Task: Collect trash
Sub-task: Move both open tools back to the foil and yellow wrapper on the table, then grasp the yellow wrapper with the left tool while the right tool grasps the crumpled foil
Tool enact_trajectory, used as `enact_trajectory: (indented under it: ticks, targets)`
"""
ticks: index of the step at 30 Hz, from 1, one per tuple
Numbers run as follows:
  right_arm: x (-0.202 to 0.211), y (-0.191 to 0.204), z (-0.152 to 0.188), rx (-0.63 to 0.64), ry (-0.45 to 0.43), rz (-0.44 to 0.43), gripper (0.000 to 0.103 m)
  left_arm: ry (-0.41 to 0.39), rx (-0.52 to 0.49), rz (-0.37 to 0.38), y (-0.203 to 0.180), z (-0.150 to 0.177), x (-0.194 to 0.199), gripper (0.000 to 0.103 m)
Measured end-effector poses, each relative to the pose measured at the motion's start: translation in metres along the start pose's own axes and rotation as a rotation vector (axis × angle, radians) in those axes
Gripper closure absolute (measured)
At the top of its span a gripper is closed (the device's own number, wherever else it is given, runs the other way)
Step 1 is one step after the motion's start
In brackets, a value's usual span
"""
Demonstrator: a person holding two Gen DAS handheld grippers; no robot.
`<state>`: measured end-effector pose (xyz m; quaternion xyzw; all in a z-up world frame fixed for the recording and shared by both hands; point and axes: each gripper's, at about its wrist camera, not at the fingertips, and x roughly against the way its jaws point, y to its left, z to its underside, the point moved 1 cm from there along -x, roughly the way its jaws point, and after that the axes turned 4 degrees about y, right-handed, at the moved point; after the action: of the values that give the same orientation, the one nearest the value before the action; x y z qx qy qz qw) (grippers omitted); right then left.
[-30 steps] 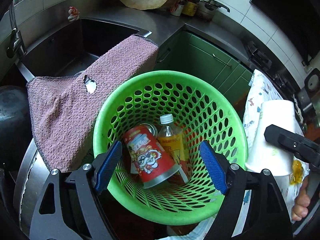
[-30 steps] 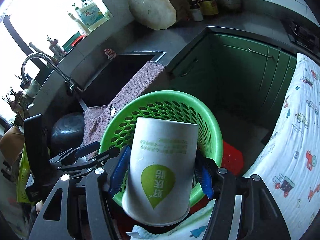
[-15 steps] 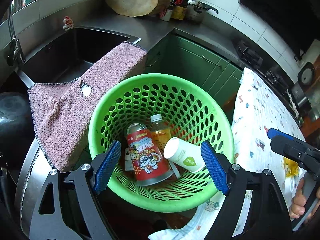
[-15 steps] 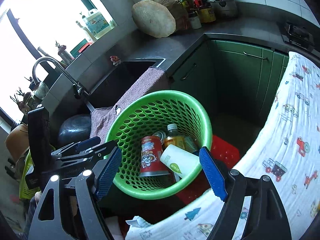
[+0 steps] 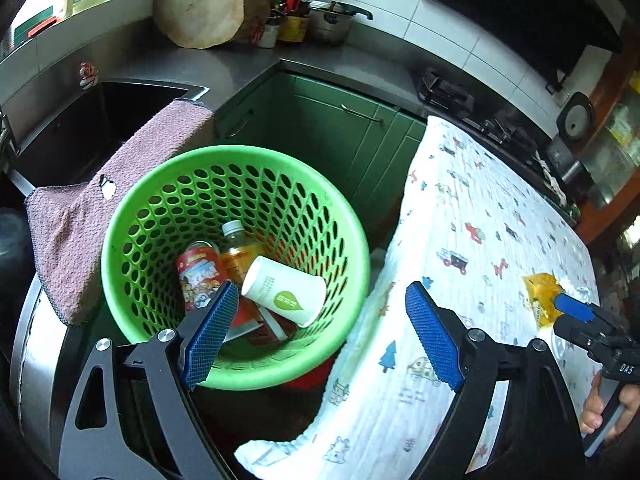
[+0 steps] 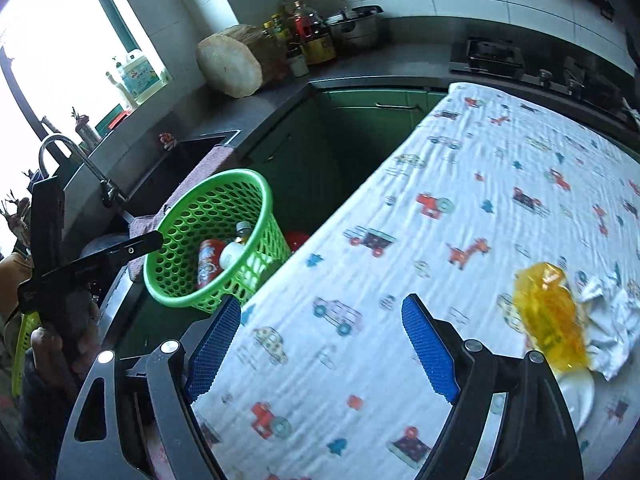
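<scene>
The yellow wrapper (image 6: 550, 312) at the right-wrist view's lower right, beside a white tissue (image 6: 608, 304), looks light, crinkly and slippery, best pinched mid-bulge, while both the right gripper (image 6: 320, 344) and left gripper (image 5: 320, 336) gape wide, empty.

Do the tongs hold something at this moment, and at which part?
Nothing is held. Left tongs and right tongs are both open and empty.

daylight from blown-out window (image 6: 60, 40) | dim cabinets | fisheye-bent edges | slight blur
</scene>
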<state>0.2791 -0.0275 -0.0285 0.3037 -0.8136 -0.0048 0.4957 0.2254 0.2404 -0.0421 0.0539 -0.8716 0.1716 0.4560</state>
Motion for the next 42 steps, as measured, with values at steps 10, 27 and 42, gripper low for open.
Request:
enact_trajectory:
  ticks: [10, 27, 42]
  targets:
    - [0.063, -0.096, 0.036, -0.099, -0.078, 0.148, 0.023, 0.042, -0.053, 0.047, -0.061, 0.024, -0.008, 0.017]
    - [0.048, -0.225, 0.04, -0.334, -0.017, 0.191, 0.024, 0.114, -0.194, 0.119, -0.159, 0.028, -0.028, 0.017]
    - [0.018, -0.243, 0.042, -0.391, 0.025, 0.114, 0.054, 0.202, -0.278, 0.213, -0.247, 0.023, -0.059, 0.01]
